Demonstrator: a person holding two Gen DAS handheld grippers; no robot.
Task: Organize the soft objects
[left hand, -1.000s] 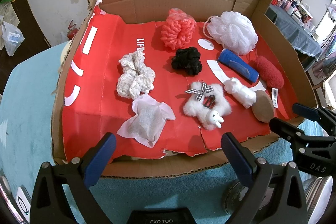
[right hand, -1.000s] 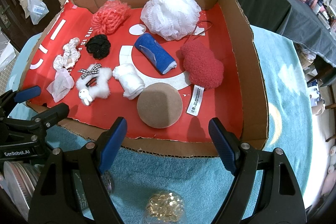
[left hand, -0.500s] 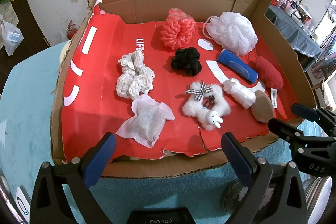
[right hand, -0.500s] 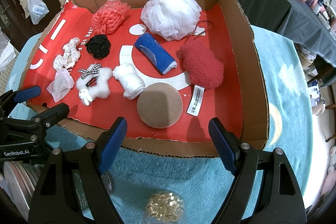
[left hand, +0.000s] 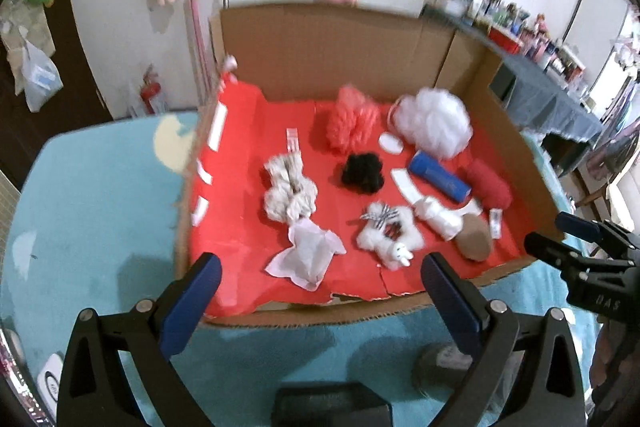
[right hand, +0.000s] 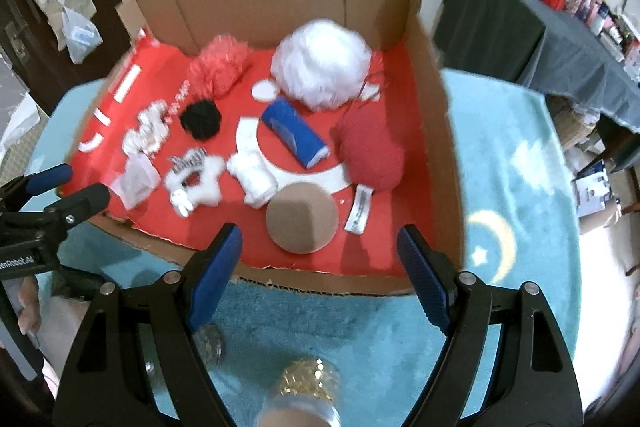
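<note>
Only "DAS" on right hand-held gripper (left hand: 560, 239)

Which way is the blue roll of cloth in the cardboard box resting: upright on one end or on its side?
On its side: the blue roll of cloth lies lengthwise on the red liner, one flat end facing sideways.

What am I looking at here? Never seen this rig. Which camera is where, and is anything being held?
There is no robot arm: a person holds a two-finger gripper in each hand, each with a fisheye camera looking along its fingers. One picture is from the left gripper, the other from the right gripper. Both are open and hold nothing. Ahead, on a teal rug, sits a cardboard box lined in red. In it lie soft things: a white bath pouf, a blue roll, a red fuzzy pad and a black scrunchie.
</note>
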